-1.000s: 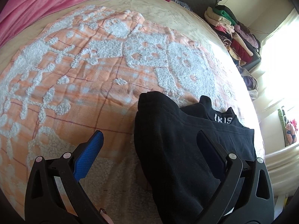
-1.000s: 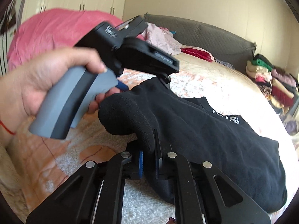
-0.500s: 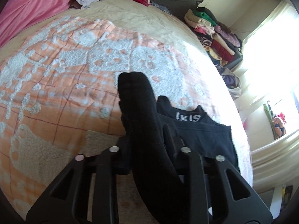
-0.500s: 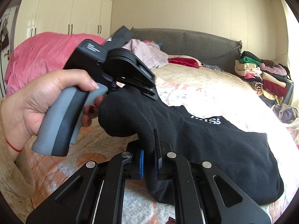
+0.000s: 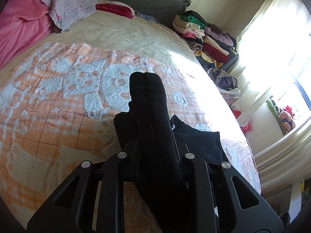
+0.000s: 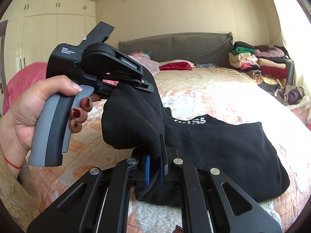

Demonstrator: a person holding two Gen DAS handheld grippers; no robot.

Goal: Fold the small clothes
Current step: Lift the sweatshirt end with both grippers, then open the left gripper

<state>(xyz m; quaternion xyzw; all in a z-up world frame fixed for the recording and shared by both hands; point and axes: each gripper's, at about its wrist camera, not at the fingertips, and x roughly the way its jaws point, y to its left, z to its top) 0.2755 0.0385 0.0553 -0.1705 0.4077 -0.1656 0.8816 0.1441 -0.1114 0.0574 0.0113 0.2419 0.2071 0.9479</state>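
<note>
Left wrist view: the left gripper (image 5: 155, 151), whose jaws stood wide apart a second ago with the small black knit garment (image 5: 149, 104) lying between them, has just closed; the jaws now pinch a thick fold of that cloth, and the pinched edge stands up off the orange-and-white tufted bedspread (image 5: 58, 97) instead of lying flat on it. The rounded doubled end of the cloth pokes forward past the jaws; the rest trails back down onto the bedspread to the right. Judgement: both ends are now taken, so the lift that carries one edge over for a fold looks begun, not finished. Right wrist view: the right gripper (image 6: 155, 165) is fully closed as before, blue pads (image 6: 147, 169) clamped on a lower fold of the same black garment (image 6: 213, 145). The left gripper (image 6: 116, 71), in a person's hand (image 6: 38, 106), grips the cloth above the bedspread (image 6: 223, 97). The garment is matte, soft, sagging between the grips; a waistband with white lettering (image 6: 191, 121) lies flat on the bedspread.
</note>
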